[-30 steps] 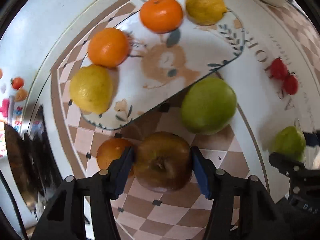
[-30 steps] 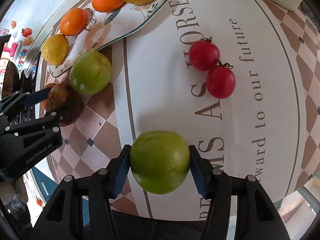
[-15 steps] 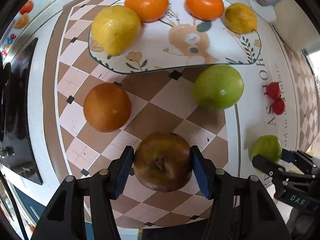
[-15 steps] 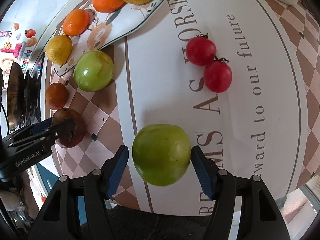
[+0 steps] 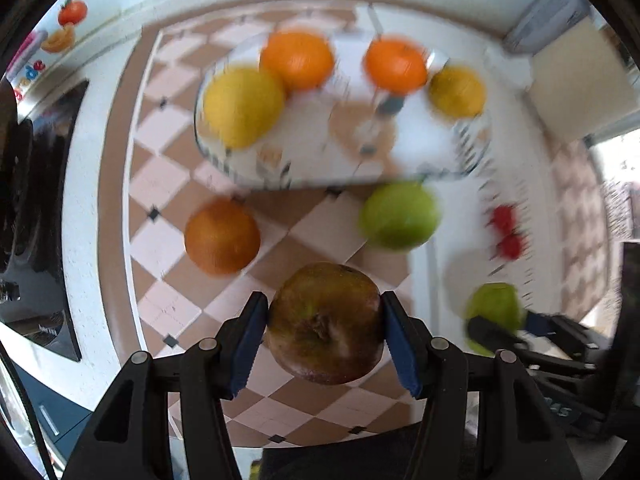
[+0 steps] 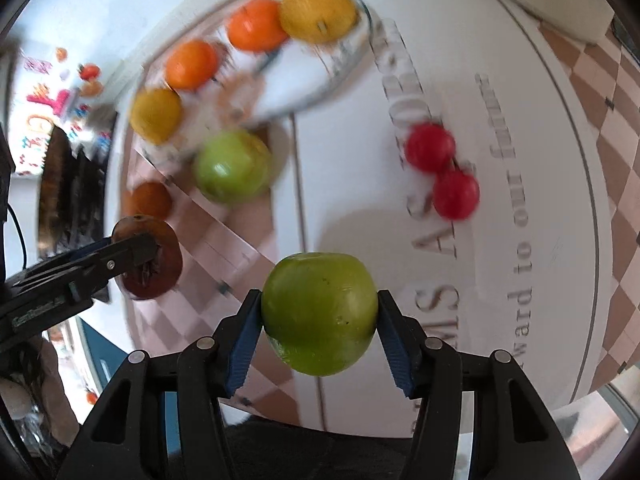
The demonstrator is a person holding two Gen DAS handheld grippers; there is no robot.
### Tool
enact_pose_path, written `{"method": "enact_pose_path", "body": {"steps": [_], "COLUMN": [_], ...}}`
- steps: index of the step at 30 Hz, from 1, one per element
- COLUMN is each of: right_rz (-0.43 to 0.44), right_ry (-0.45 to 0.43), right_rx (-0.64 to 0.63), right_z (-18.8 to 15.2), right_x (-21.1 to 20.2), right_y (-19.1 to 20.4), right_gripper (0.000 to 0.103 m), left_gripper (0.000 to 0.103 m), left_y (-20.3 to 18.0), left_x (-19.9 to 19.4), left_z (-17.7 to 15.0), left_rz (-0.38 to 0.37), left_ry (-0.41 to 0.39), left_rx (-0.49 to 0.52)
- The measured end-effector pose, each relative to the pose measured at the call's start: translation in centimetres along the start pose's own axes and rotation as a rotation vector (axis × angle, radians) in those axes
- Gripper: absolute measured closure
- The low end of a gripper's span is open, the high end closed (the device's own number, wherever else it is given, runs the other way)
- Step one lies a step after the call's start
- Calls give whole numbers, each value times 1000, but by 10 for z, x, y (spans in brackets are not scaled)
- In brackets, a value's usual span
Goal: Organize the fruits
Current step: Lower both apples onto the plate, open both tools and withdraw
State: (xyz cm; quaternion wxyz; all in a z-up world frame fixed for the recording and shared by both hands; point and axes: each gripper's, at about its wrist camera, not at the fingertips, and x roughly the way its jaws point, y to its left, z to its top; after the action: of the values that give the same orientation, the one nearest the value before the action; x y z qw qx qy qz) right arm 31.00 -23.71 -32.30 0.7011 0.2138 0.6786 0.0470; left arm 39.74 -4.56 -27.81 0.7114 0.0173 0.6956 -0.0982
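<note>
My left gripper (image 5: 324,320) is shut on a brown apple (image 5: 325,322) and holds it above the checkered cloth. My right gripper (image 6: 318,314) is shut on a green apple (image 6: 319,312), lifted off the table; it also shows in the left wrist view (image 5: 494,312). A patterned plate (image 5: 420,152) at the back carries two oranges (image 5: 298,60) and two lemons (image 5: 240,106). A second green apple (image 5: 398,216) and a dark orange (image 5: 222,236) lie on the cloth in front of the plate. Two red tomatoes (image 6: 442,172) lie to the right.
The tablecloth (image 6: 540,208) has printed lettering and a checkered border. A dark stove (image 5: 36,216) is at the left edge. A beige box (image 5: 580,92) stands at the back right. Fruit stickers (image 5: 72,12) mark the wall.
Both grippers have risen with their apples and pulled back from the table. The right gripper, open around the green apple half a second ago, has shut on it. The view is motion-blurred.
</note>
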Motion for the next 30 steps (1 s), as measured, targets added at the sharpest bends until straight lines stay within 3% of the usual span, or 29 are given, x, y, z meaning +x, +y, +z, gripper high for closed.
{"method": "enact_pose_path", "body": {"steps": [3,7,15,20,27,30], "right_rz": [29,31,-33,-45,-78,-63], "right_ry": [-56,-112,-111,-92,-64,-74], "right_rx": [-10,-32,-111,-123,-127,-106], "right_z": [23,68,134,145,150,151], "right_x": [-17,-26,7,25,40,36], "right_y": [16,33,52,51,54,50], "right_gripper": [44,44,44,44,43,29], "left_gripper": [48,48,48,48,48,47], "left_y": [-9,-10,-2,3,1,3], "left_x": [-36,-40,19,37,29,24], "left_z": [26,70,120,130,137,136], "left_rz": [-25,0,-2,-28,-26,-10], "left_ry": [-65,-93,44,89,61,49], "left_rx": [-1,-14,-110,-144,-140,-133]}}
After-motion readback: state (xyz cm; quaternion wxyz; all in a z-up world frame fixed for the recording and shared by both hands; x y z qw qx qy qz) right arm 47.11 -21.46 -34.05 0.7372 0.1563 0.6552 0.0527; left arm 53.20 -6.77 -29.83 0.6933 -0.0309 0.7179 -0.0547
